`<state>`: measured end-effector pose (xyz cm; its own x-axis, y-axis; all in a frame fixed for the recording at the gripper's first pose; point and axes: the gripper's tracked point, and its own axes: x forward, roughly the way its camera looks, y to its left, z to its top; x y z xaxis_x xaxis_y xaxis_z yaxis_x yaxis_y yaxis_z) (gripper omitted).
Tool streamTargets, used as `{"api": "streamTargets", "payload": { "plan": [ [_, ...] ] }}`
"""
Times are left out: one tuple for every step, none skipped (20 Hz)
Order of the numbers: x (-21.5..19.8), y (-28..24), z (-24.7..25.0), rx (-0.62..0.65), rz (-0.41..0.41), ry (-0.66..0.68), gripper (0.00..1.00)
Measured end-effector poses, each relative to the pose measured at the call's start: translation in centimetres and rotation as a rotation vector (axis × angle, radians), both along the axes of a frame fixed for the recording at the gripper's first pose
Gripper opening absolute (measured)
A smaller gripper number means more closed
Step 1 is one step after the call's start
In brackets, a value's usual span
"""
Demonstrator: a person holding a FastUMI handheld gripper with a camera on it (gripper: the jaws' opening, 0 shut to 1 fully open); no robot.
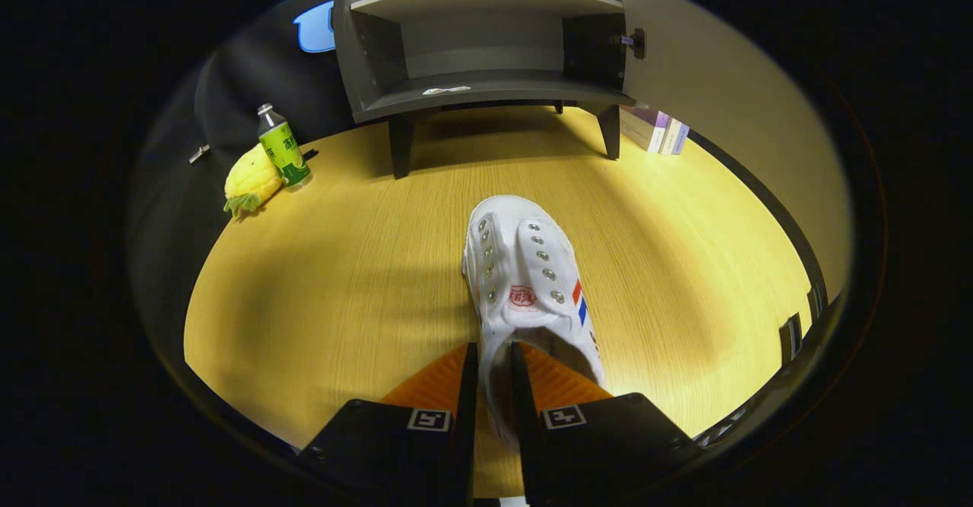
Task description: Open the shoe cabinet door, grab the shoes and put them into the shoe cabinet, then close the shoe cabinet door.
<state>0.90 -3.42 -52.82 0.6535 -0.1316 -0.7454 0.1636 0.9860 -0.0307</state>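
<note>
Your gripper [494, 366] is clamped on the heel side wall of the white shoe [524, 279] on the desk [342, 279]; beyond it stands the open shoe cabinet [486, 43], bottle [283, 147] and plush pineapple [251, 180] aside

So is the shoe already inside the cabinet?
No, the white shoe lies on the table before the open cabinet, its heel wall between the fingers.
</note>
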Motion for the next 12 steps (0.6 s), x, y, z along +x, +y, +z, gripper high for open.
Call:
{"api": "streamTargets", "payload": {
  "plan": [
    [0.3,0.2,-0.2,-0.003,0.002,-0.009,0.30],
    [0.5,0.1,-0.2,-0.009,0.006,-0.017,0.30],
    [1.1,0.0,-0.2,-0.015,0.011,-0.033,0.30],
    [1.5,0.0,-0.2,-0.017,0.011,-0.046,0.29],
    [1.9,0.0,-0.2,-0.014,0.011,-0.061,0.29],
    [2.2,-0.1,-0.1,-0.013,0.007,-0.077,0.29],
    [2.7,-0.2,-0.3,-0.009,0.001,-0.094,0.29],
    [2.9,-0.2,-0.4,-0.001,-0.002,-0.111,0.26],
    [3.2,-0.2,-0.2,0.008,-0.007,-0.131,0.24],
    [3.4,-0.3,-0.2,0.014,-0.015,-0.151,0.24],
    [3.3,-0.3,-0.2,0.014,-0.020,-0.163,0.24],
    [3.3,-0.4,-0.2,0.007,-0.021,-0.173,0.24]
  ]
}}
